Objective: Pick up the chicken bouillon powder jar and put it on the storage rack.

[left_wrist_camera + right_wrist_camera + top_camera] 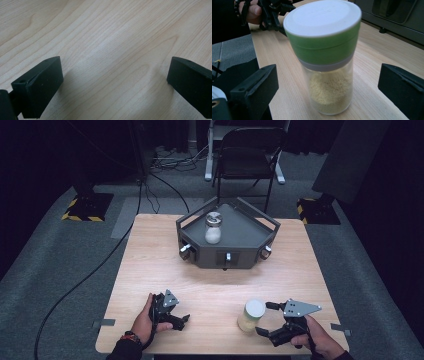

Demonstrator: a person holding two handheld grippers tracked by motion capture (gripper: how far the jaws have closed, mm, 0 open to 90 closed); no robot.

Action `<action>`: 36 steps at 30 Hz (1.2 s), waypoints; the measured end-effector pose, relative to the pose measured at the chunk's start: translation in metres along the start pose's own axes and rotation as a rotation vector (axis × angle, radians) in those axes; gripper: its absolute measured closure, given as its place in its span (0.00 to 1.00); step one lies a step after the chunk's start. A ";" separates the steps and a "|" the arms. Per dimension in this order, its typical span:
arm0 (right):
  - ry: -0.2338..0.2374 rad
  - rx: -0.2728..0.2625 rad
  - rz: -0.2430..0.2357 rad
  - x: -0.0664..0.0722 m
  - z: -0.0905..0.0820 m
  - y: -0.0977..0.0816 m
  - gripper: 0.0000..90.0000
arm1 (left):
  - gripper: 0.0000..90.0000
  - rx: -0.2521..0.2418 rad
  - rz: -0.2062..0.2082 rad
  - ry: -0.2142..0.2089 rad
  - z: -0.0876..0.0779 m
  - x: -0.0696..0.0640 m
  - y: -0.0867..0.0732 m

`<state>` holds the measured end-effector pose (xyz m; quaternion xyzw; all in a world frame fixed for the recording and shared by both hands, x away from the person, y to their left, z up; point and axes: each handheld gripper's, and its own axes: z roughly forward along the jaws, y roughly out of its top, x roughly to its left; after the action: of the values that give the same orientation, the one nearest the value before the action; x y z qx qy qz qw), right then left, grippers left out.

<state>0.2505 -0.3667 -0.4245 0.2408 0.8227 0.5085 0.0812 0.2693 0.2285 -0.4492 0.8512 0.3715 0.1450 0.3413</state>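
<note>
Jar (325,62) upright, white lid (322,16) topmost

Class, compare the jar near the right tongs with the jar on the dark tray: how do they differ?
The near jar has a green-and-white lid; the tray jar has a silvery one. The near jar holds yellowish grains and stands on the table; the tray jar holds white contents and stands on the tray. Both are upright and clear.

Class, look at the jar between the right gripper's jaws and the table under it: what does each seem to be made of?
Jar: clear body, probably plastic or glass, since the yellowish grains show through. Its lid: matte white top over a green band, likely plastic. Table: pale wood or wood-look laminate, with visible grain lines and a soft sheen.
</note>
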 end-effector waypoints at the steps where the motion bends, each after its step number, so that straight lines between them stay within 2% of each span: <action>1: -0.003 0.001 0.002 0.000 0.002 0.000 0.03 | 0.00 0.000 0.000 0.000 0.000 0.000 0.000; 6: -0.004 0.002 0.003 0.003 0.011 0.003 0.04 | 0.00 0.000 0.000 0.000 0.000 0.000 0.000; 11: -0.021 -0.018 0.005 0.008 0.019 0.002 0.11 | 0.00 0.000 0.000 0.000 0.000 0.000 0.000; 15: -0.035 -0.048 -0.007 0.013 0.021 0.001 0.22 | 0.00 0.000 0.000 0.000 0.000 0.000 0.000; 17: -0.060 -0.066 -0.014 0.018 0.023 -0.001 0.33 | 0.00 0.000 0.000 0.000 0.000 0.000 0.000; 18: -0.063 -0.069 -0.015 0.018 0.023 -0.002 0.34 | 0.00 0.000 0.000 0.000 0.000 0.000 0.000; 20: -0.068 -0.068 -0.039 0.019 0.023 -0.002 0.35 | 0.00 0.000 0.000 0.000 0.000 0.000 0.000; 24: -0.082 -0.074 -0.048 0.021 0.024 -0.002 0.37 | 0.00 0.000 -0.001 0.000 0.000 0.000 0.000; 31: -0.105 -0.090 -0.053 0.025 0.025 -0.005 0.38 | 0.00 0.000 0.000 0.000 0.000 0.000 0.000; 36: -0.133 -0.097 -0.040 0.028 0.026 -0.006 0.38 | 0.00 0.000 0.000 0.000 0.000 0.000 0.000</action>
<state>0.2343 -0.3350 -0.4386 0.2533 0.7944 0.5290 0.1577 0.2694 0.2285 -0.4492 0.8512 0.3715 0.1450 0.3412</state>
